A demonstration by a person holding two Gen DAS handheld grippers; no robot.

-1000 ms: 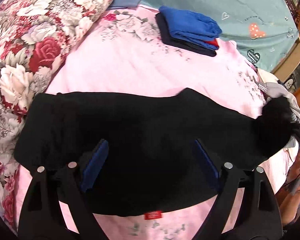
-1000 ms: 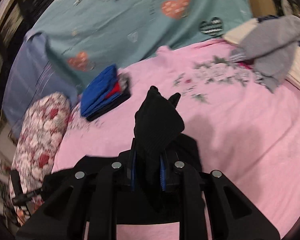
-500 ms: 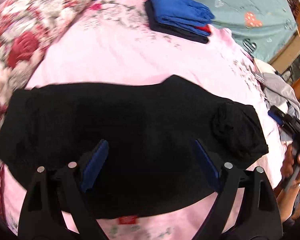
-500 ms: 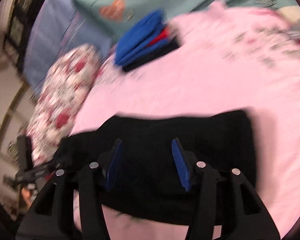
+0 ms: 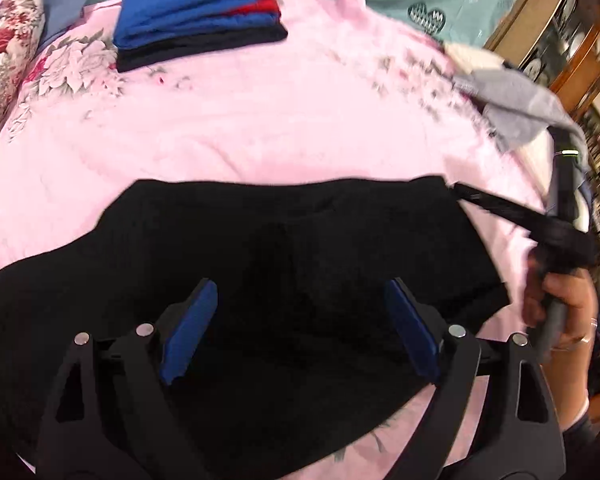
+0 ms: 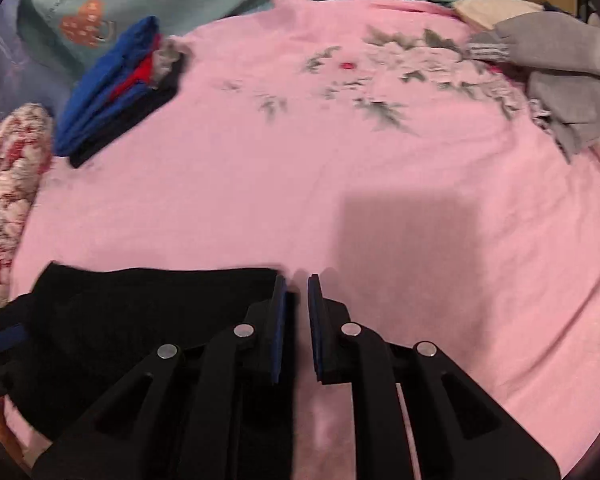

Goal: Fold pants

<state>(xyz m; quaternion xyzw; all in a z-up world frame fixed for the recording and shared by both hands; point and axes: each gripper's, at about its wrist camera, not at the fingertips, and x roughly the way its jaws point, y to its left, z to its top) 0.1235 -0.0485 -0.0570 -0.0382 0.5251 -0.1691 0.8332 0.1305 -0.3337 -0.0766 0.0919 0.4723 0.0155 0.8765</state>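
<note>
1. While its jaws were closing, the right gripper (image 6: pixel 297 320) sat at the right end of the black pants (image 5: pixel 280 280), the blue pads nearly together; the gap looked dark low down and pink higher up, so I could not tell whether cloth was caught between them.
2. The left gripper (image 5: pixel 300 324) hung over the middle of the pants, jaws spread wide and holding nothing.
3. The pants lay flat across the near part of the pink sheet (image 5: pixel 260 128), seemingly doubled over already.
4. They looked soft, limp and light, likely to sag and slide on themselves; pinching an edge or corner at both ends would probably keep the layers together.
5. No label or writing on the pants could be read.
6. Farther off lay a folded pile (image 5: pixel 196 12) and grey clothes (image 6: pixel 560 80).
</note>
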